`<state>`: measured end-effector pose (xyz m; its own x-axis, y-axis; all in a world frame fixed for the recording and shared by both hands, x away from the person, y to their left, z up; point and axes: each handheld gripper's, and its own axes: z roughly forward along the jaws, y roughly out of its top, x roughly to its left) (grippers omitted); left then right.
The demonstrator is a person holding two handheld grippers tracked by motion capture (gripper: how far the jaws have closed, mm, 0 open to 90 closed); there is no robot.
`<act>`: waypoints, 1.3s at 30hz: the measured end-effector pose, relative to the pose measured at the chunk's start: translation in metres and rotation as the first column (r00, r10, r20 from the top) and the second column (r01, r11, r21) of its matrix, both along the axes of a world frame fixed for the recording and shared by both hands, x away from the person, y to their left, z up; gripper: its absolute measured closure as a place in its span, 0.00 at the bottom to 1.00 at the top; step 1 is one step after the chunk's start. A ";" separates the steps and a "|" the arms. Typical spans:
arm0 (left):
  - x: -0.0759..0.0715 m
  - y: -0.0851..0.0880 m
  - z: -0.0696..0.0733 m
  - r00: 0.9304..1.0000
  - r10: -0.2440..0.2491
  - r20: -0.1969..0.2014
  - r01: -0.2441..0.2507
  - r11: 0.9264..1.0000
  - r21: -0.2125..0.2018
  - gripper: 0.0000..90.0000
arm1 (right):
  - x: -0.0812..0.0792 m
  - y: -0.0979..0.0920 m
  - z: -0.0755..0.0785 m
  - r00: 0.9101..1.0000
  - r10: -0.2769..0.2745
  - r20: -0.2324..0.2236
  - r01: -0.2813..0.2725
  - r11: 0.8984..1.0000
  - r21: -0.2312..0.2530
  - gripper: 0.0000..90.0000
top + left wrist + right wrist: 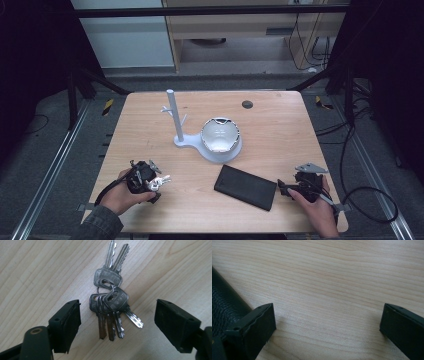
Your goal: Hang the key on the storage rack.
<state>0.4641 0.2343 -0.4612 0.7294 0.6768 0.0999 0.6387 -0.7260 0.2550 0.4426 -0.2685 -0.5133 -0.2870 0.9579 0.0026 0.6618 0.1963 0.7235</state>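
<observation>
A: Keys (110,302), a bunch of silver ones on a ring, lie flat on the wooden surface (37,270), right between the two fingers (66,327) of the left gripper (117,325). Neither pad touches them, gap on both sides.

B: Left fingers' state?

A: Spread wide, holding nothing. Bunch sits a bit nearer the left-hand finger in the left gripper view. Two keys point away from the fingers, the others point back toward them.

B: High view?

A: Left gripper (150,181) near the front left of the surface, keys (161,181) at its tips, person's hand (120,197) wrapped round it.

B: Right side?

A: Right gripper (327,327) fingers (257,327) also spread wide, bare wood between them, nothing held. Black leather wallet (224,307) lies just beside and behind the left-hand finger in that view; can't tell if it touches.

B: In the high view?

A: Right gripper (289,188) just beside the wallet (246,187) end. Beyond both pairs of fingers, mid-surface: white stand (176,125) with an upright pegged post, and a white bowl (220,134) on its base.
</observation>
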 end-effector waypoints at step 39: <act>0.008 0.015 0.022 0.999 -0.048 -0.018 0.047 0.998 -0.044 0.97 | 0.000 0.000 0.000 1.000 0.001 0.002 -0.001 1.000 -0.003 0.00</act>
<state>0.4723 0.2489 -0.4395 0.7621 0.6449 0.0575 0.6089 -0.7440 0.2753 0.4426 -0.2686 -0.5135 -0.2880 0.9576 -0.0010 0.6604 0.1994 0.7239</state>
